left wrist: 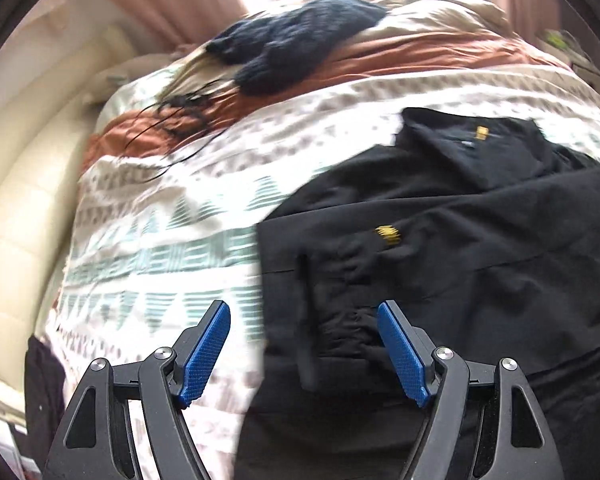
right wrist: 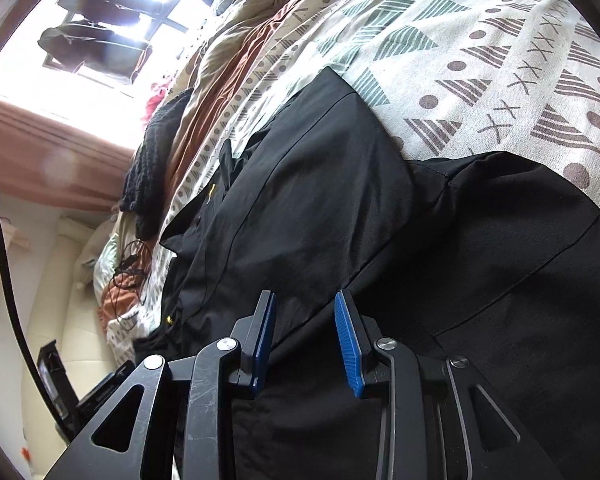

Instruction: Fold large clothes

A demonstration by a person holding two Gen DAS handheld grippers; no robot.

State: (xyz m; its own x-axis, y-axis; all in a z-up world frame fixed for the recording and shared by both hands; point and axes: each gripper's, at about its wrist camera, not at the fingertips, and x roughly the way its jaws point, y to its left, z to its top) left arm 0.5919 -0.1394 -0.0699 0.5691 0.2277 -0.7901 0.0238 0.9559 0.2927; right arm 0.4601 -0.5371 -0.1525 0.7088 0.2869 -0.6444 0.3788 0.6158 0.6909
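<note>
Black jacket [left wrist: 460,240] lies spread on the patterned bedspread [left wrist: 160,240], partly folded over itself by the look of it, collar end far from both claws.

Left gripper [left wrist: 304,344]: jaws wide apart, nothing between them. It hangs over the jacket's near left edge; the gathered elastic cuff [left wrist: 348,328] sits just ahead, between the pads. Left of the claw is bare bedspread.

Right gripper [right wrist: 305,338]: jaws apart, narrower gap, empty. Jacket [right wrist: 340,200] fills everything ahead and to the right of it. Whether the tips touch cloth, cannot tell.

Handling, my read: thin woven shell fabric, light, limp, probably a bit slick. It won't hold a crease and layers will slide over each other. Pinch on seams, hem or the elastic cuff, where the bulk gives the pads something to bite. Avoid a mid-panel grab, which takes one layer only. Lift low and drag flat, or it'll billow.

Knit [left wrist: 300,36] and cable [left wrist: 180,120] far ahead of the left claw, out of the way.
</note>
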